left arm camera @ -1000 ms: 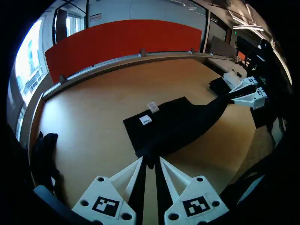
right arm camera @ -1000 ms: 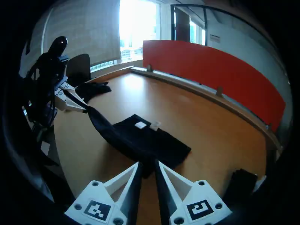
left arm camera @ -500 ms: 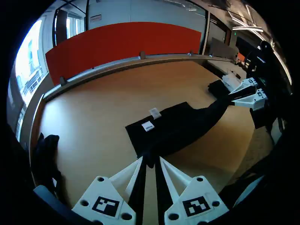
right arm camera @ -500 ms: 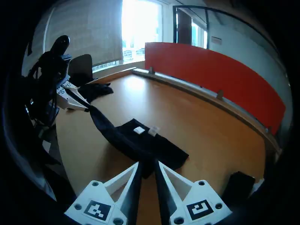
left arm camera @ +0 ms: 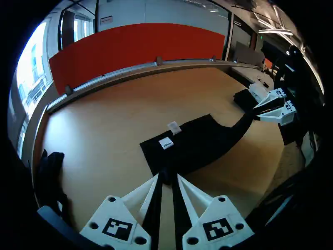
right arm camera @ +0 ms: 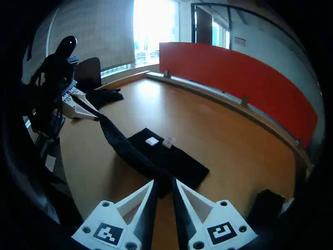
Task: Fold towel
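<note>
A black towel (left arm camera: 195, 143) with two small white labels lies on the wooden table, its near edge lifted and stretched between both grippers. My left gripper (left arm camera: 167, 180) is shut on one corner of the towel right in front of its camera. In the left gripper view the right gripper (left arm camera: 254, 116) holds the other corner at the far right. My right gripper (right arm camera: 165, 186) is shut on its corner of the towel (right arm camera: 166, 158). In the right gripper view the left gripper (right arm camera: 96, 118) appears at the far left, pinching the raised end of the cloth.
The wooden table (left arm camera: 108, 121) ends at a raised rail under a red partition (left arm camera: 137, 46). A dark bundle (left arm camera: 50, 175) lies at the table's left end, another dark cloth (left arm camera: 244, 98) near the right gripper. A chair (right arm camera: 88, 71) and a person's dark sleeve (right arm camera: 48, 91) are at left.
The stretched edge of the towel has shifted slightly forward over the flat part and hangs lower. The two grippers stay shut on their corners, moving a little.
</note>
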A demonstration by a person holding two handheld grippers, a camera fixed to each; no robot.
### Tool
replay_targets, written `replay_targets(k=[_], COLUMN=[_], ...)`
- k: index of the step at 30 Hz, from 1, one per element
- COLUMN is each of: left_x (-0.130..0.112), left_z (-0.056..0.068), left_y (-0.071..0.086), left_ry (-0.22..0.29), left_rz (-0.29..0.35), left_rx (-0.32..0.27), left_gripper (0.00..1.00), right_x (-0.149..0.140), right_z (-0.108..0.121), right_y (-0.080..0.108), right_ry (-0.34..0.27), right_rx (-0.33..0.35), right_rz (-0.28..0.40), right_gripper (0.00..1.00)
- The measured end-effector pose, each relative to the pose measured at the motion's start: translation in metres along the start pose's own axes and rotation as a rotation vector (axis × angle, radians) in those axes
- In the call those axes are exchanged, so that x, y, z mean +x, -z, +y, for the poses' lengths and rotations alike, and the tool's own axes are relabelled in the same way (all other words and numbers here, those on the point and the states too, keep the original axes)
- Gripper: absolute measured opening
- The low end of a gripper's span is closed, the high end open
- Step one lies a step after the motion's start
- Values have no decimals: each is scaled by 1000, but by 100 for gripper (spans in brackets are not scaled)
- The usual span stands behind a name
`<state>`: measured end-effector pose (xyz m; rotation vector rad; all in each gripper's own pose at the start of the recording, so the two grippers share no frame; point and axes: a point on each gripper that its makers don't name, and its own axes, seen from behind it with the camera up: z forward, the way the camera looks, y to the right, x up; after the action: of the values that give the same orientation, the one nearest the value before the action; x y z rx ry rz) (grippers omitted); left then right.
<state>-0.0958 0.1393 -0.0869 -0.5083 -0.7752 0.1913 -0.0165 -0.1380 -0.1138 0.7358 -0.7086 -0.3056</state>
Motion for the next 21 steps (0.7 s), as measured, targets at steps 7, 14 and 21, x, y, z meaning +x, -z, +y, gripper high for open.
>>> replay_targets(k=[7, 14, 21], left_x=[6, 6, 4], left_z=[-7, -12, -17], left_y=[-21, -39, -58], left_ry=[7, -1, -1], left_rz=[-1, -15, -30], left_rx=[0, 2, 3], left_gripper=[16, 16, 16], right_x=[-3, -8, -14], right_z=[14, 25, 36], right_y=[-17, -30, -45], right_ry=[-15, -15, -17], right_rx=[-4, -3, -4], right_rz=[-17, -40, -61], right_gripper=[23, 23, 23])
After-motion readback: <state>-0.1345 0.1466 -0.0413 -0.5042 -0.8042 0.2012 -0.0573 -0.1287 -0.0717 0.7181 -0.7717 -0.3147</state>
